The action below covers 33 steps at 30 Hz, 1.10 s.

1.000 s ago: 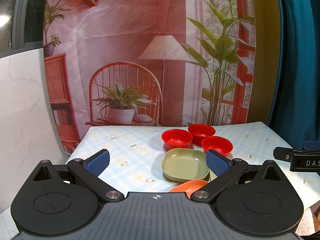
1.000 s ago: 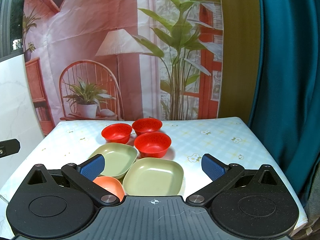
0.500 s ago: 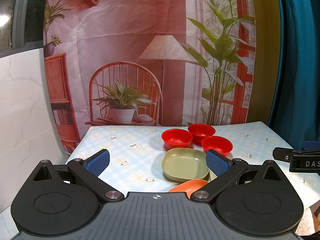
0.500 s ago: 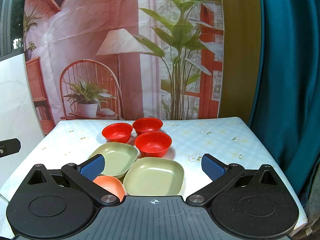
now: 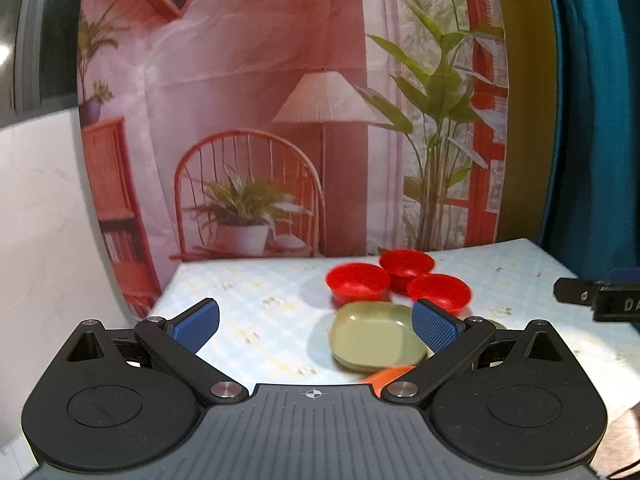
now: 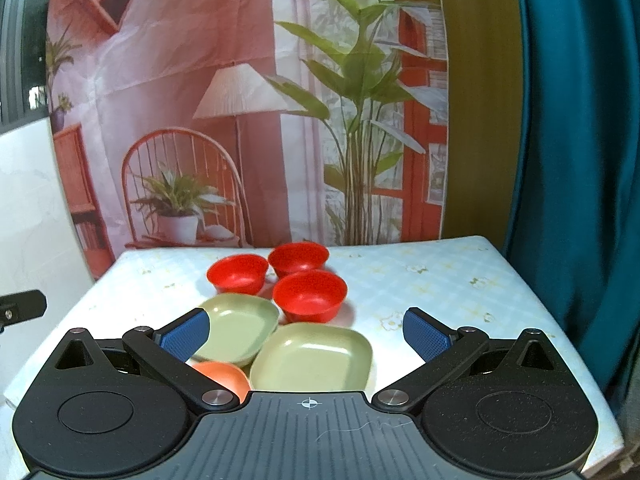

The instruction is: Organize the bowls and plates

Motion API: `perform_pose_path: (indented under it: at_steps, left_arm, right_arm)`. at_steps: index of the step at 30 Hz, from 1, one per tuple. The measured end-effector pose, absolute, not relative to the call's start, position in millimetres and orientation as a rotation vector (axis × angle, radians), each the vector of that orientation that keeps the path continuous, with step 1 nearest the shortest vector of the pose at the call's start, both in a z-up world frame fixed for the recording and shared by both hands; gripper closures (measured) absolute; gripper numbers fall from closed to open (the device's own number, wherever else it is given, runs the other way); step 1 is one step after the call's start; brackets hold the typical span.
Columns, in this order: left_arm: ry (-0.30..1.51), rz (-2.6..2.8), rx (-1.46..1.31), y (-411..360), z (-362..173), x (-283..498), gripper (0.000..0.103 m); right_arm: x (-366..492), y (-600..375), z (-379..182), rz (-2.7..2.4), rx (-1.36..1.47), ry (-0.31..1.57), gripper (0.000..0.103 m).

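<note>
Three red bowls (image 6: 310,294) sit in a cluster mid-table; they also show in the left wrist view (image 5: 358,282). In front of them lie two green square plates (image 6: 314,356), side by side, the left one (image 6: 240,326) partly behind my right gripper's left finger. An orange dish (image 6: 222,374) lies nearest, partly hidden by the gripper body. My right gripper (image 6: 306,334) is open and empty, above the near plates. My left gripper (image 5: 316,326) is open and empty, left of the green plate (image 5: 374,336).
The table has a light checked floral cloth (image 6: 432,280). A printed backdrop (image 6: 240,120) hangs behind it, a teal curtain (image 6: 580,160) at the right, a white wall at the left. The right gripper's tip (image 5: 600,300) shows at the right edge of the left wrist view.
Both grippers have shifted slightly; the left view is blurred and shows the scene a little lower and nearer. Jaws stay open. The dishes have not moved.
</note>
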<state>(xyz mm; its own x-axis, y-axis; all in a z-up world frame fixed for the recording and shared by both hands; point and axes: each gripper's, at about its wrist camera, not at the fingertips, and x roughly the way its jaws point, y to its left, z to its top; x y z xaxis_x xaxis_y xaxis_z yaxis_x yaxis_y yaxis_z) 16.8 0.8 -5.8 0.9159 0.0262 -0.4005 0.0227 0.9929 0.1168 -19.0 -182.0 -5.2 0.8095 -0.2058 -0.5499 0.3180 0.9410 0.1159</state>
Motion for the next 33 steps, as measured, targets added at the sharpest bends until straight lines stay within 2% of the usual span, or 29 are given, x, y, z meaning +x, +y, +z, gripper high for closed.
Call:
perform_pose_path:
  at_steps: [6, 17, 26, 33]
  left_arm:
    - [0.442, 0.014, 0.138, 1, -20, 41, 0.000]
    - [0.529, 0.039, 0.139, 8, -73, 87, 0.000]
    - [0.586, 0.015, 0.074, 16, -90, 96, 0.000]
    - [0.676, -0.004, 0.012, 18, -105, 93, 0.001]
  right_arm:
    - [10, -191, -18, -0.229, 0.149, 0.553, 0.000]
    - [63, -180, -83, -0.138, 0.144, 0.679, 0.001]
    - [63, -186, -111, -0.133, 0.220, 0.768, 0.007]
    - [56, -175, -120, -0.128, 0.177, 0.797, 0.008]
